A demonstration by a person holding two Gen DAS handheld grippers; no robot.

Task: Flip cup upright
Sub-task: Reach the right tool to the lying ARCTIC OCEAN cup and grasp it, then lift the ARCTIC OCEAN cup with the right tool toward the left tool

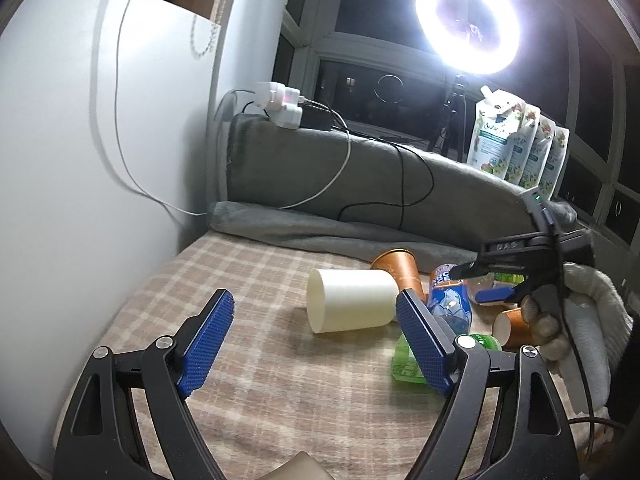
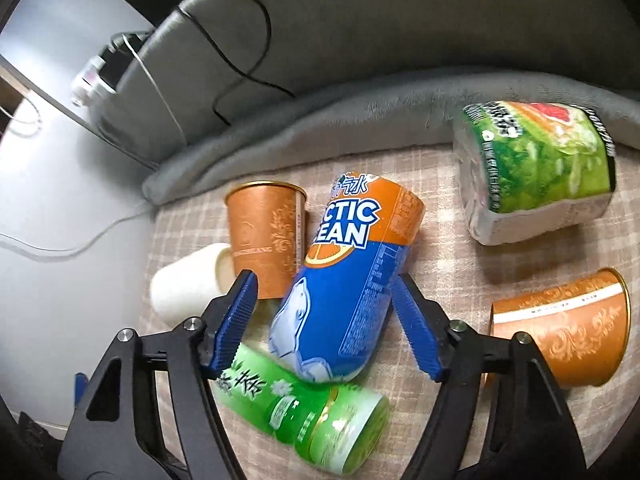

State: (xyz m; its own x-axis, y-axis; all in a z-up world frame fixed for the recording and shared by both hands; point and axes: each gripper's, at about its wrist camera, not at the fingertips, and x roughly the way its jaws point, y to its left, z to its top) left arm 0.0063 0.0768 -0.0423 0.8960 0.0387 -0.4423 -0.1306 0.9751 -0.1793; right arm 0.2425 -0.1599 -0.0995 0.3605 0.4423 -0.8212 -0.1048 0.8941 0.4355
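Lying on its side just ahead of the wide-open left tongs (image 1: 316, 346), white cup (image 1: 352, 301), right tongs (image 2: 326, 326) open around blue can (image 2: 344, 292).

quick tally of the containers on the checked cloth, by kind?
Orange paper cups: 2, one upright, one on its side
White cup: 1, on its side
Blue-and-orange bottle: 1
Green-label bottles: 2, one near, one far
Total: 6
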